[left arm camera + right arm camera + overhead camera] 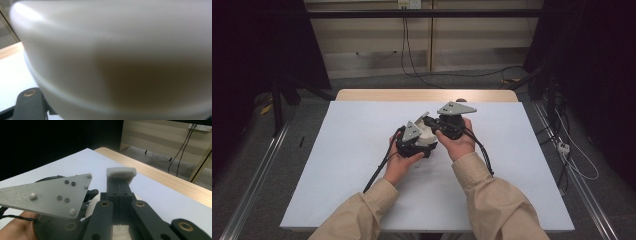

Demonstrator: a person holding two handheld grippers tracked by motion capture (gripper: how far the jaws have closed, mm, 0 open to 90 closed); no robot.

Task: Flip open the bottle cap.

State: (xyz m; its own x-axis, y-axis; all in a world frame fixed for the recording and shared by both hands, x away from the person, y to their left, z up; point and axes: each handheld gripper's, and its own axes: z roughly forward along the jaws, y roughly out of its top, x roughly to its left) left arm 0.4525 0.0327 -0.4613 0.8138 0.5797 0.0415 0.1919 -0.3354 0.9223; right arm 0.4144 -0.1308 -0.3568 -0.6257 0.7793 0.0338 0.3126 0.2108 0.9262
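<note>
High view: white bowl [428,134] wedged between left gripper [414,140] and right gripper [447,125].

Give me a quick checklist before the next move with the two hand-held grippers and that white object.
1. Right hand-held gripper jaws closed together, nothing between them: ok.
2. Left hand-held gripper shut: ok.
3. Left hand-held gripper actually gripping the white object: cannot tell.
4. Left gripper view usable: not ok; the white object sits blurred right against the camera.
5. Room between the two grippers: not ok; they crowd together over the white object.
6. Work held over the middle of the table, away from its edges: ok.
</note>
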